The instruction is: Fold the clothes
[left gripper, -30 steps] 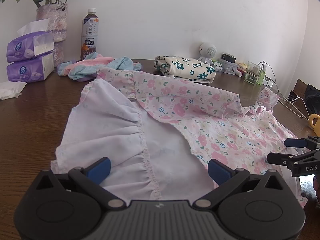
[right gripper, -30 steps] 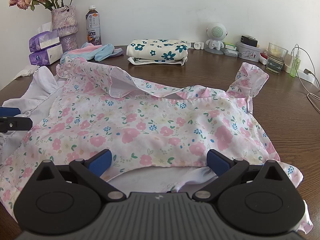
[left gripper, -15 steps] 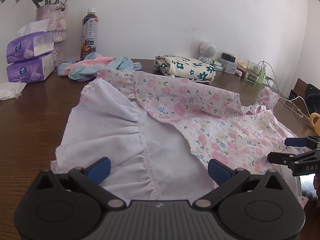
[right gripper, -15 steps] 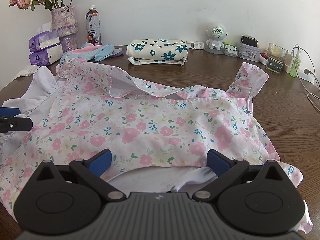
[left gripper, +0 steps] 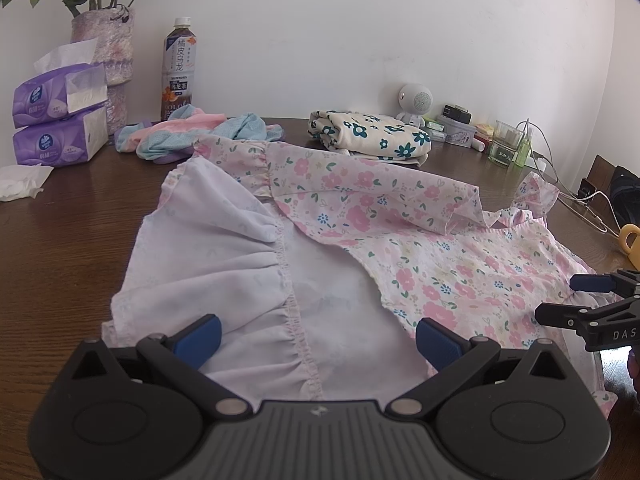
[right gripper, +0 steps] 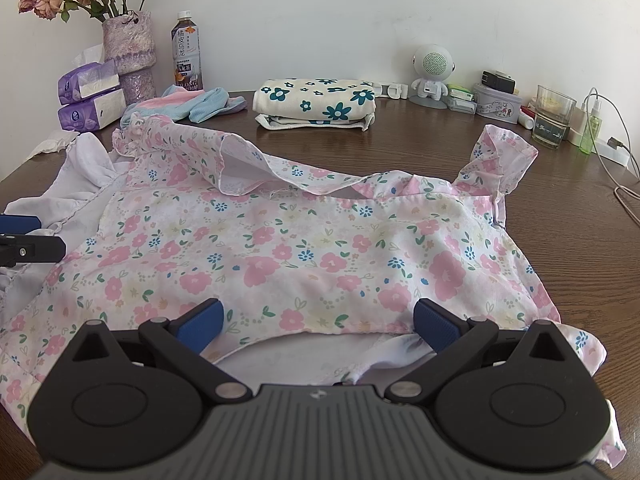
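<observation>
A pink floral dress (left gripper: 432, 240) lay spread across the dark wooden table (left gripper: 60, 248), part of it turned back so the pale lilac lining (left gripper: 224, 248) faced up on the left. The left gripper (left gripper: 316, 334) hovered low over the near edge of that lining, its blue fingers (left gripper: 198, 338) spread wide with nothing between them. The right gripper (right gripper: 316, 322) hung over the printed side of the dress, likewise spread wide and empty.

The left wrist view showed the lining broadly, with its gathered seam running toward the camera, and the right gripper (left gripper: 588, 300) coming in at the right edge over the dress's far side. It also caught a yellow loop (left gripper: 630, 242) at the table's right edge, which the other view did not show. The right wrist view showed the neckline, a ruffled sleeve (right gripper: 502, 156) standing up at the right, and a long floral flap folded over the top left; the left gripper appeared there only as a dark arm and blue tip (right gripper: 20, 222) at the left edge.

Both views took in the far side of the table: a folded cream cloth with teal flowers (right gripper: 316, 102), a crumpled pink and blue garment (left gripper: 196, 132), a tea bottle (left gripper: 179, 72), stacked purple tissue packs (left gripper: 56, 116), a vase of roses (right gripper: 128, 56), a small white round speaker (right gripper: 430, 70) and a glass (right gripper: 554, 114). The cables (right gripper: 618, 152) showed most clearly from the right wrist.
</observation>
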A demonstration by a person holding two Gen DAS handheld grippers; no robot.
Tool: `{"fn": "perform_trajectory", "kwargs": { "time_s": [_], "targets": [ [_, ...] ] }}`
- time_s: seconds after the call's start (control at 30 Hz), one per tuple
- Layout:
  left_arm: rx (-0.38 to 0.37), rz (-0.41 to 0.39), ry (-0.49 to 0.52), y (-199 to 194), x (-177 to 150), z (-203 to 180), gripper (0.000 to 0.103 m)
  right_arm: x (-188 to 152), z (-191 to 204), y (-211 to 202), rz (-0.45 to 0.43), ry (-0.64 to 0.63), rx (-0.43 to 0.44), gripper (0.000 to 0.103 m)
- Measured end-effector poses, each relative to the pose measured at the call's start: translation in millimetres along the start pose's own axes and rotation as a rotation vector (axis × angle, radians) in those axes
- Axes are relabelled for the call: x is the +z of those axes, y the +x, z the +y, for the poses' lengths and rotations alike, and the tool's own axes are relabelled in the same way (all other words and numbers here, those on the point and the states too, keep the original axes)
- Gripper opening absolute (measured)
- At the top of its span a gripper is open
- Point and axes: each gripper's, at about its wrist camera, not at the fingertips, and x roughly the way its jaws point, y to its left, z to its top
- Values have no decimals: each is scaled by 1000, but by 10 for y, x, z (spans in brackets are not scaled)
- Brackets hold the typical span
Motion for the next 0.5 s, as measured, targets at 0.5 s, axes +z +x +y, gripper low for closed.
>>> {"fn": "perform_trajectory", "kwargs": {
  "time_s": [0.5],
  "targets": [
    [-2,-2,-3,-5,-1,11,103,-1,1,1,0,0,0,102]
  ]
}}
